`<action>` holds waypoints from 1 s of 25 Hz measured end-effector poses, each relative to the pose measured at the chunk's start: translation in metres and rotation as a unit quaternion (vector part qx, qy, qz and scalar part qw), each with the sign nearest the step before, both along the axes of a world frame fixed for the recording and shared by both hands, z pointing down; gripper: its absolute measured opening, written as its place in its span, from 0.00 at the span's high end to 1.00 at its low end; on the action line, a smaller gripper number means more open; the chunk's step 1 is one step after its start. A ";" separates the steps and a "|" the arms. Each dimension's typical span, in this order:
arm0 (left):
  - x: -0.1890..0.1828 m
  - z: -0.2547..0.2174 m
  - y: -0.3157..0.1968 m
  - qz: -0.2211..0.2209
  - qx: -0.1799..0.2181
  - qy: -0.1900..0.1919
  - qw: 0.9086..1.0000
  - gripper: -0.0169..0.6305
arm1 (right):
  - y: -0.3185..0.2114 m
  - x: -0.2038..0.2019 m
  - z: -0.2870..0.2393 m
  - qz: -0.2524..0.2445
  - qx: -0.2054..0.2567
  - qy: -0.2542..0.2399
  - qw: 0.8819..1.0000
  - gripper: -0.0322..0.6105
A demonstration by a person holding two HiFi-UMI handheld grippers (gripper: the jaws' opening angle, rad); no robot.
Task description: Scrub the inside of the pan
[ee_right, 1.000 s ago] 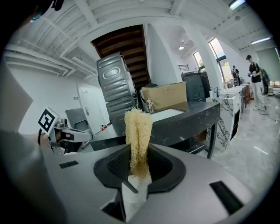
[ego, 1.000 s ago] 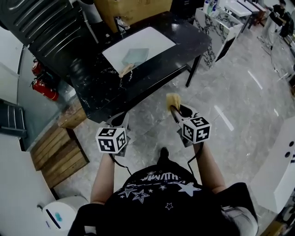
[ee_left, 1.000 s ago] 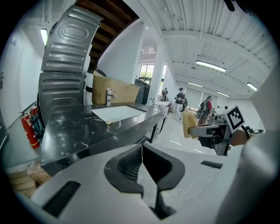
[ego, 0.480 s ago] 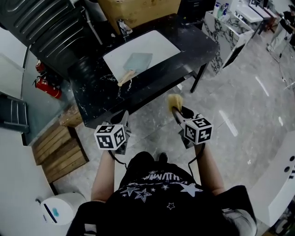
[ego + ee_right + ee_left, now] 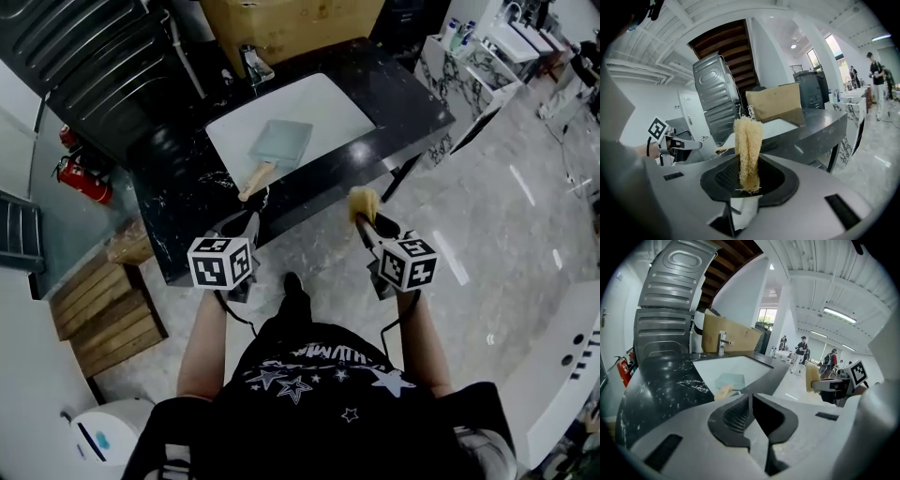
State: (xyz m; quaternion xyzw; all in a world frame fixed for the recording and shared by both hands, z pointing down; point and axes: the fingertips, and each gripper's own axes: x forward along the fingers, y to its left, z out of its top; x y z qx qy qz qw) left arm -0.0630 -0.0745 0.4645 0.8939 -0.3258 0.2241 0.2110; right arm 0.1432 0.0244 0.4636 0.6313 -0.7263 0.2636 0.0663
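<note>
While the square grey pan (image 5: 281, 141) lies on the black tabletop (image 5: 178, 202), its wooden handle (image 5: 255, 178) pointing toward the person, no scrubbing is under way; this looks like the approach. The right tool (image 5: 367, 225), short of the pan and to its right, is clenched on a loofah scrubber (image 5: 362, 201). The left tool (image 5: 246, 221), just short of the handle, is clenched on nothing. Next, I judge, the left jaws must part to steady the handle (then the loofah goes inside). Only the right gripper view shows the loofah pinched upright. Only the head view shows the pan's whole outline.
</note>
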 end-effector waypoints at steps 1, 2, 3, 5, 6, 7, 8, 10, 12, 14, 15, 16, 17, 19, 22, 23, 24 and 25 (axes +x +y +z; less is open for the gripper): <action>0.004 0.000 -0.012 0.002 -0.003 0.000 1.000 0.96 | -0.011 0.004 -0.004 0.001 0.002 0.003 1.000 0.81; 0.007 0.001 -0.025 0.003 -0.006 0.000 1.000 0.96 | -0.023 0.007 -0.008 0.001 0.003 0.007 1.000 0.81; 0.010 0.001 -0.037 0.003 -0.008 0.000 1.000 0.96 | -0.034 0.010 -0.010 0.002 0.004 0.009 1.000 0.81; 0.016 0.002 -0.061 0.005 -0.014 0.000 1.000 0.96 | -0.058 0.015 -0.014 0.005 0.005 0.014 1.000 0.81; 0.019 0.002 -0.072 0.006 -0.016 -0.001 1.000 0.95 | -0.069 0.017 -0.015 0.005 0.005 0.016 1.000 0.81; 0.021 0.002 -0.081 0.007 -0.018 -0.001 1.000 0.95 | -0.079 0.017 -0.016 0.005 0.005 0.018 1.000 0.81; 0.023 0.003 -0.090 0.009 -0.021 -0.002 1.000 0.94 | -0.088 0.017 -0.017 0.005 0.004 0.018 1.000 0.81; 0.028 0.005 -0.104 0.018 -0.032 -0.005 0.999 0.92 | -0.107 0.017 -0.019 0.003 0.003 0.020 1.000 0.81; 0.033 0.010 -0.113 0.036 -0.052 -0.014 0.998 0.82 | -0.124 0.016 -0.019 0.000 0.001 0.022 1.000 0.81; 0.038 0.019 -0.118 0.060 -0.073 -0.025 0.995 0.75 | -0.140 0.014 -0.018 -0.001 -0.002 0.023 1.000 0.81; 0.040 0.023 -0.121 0.070 -0.081 -0.030 0.994 0.71 | -0.147 0.012 -0.017 -0.003 -0.003 0.024 1.000 0.81; 0.042 0.026 -0.125 0.078 -0.084 -0.034 0.993 0.68 | -0.155 0.010 -0.016 -0.004 -0.005 0.026 1.000 0.81; 0.044 0.028 -0.129 0.084 -0.085 -0.040 0.992 0.66 | -0.161 0.008 -0.016 -0.006 -0.007 0.027 1.000 0.81; 0.048 0.031 -0.137 0.097 -0.082 -0.055 0.990 0.64 | -0.173 0.006 -0.015 -0.007 -0.009 0.031 0.999 0.81; 0.055 0.038 -0.148 0.118 -0.085 -0.076 0.986 0.63 | -0.185 0.006 -0.017 -0.004 -0.006 0.037 0.999 0.81; 0.057 0.041 -0.150 0.124 -0.093 -0.082 0.985 0.63 | -0.189 0.006 -0.018 -0.003 -0.005 0.039 0.999 0.81; 0.058 0.045 -0.151 0.130 -0.101 -0.088 0.982 0.63 | -0.192 0.006 -0.019 -0.002 -0.004 0.040 0.999 0.81; 0.059 0.049 -0.151 0.138 -0.110 -0.096 0.980 0.63 | -0.195 0.006 -0.019 -0.003 -0.004 0.042 0.999 0.81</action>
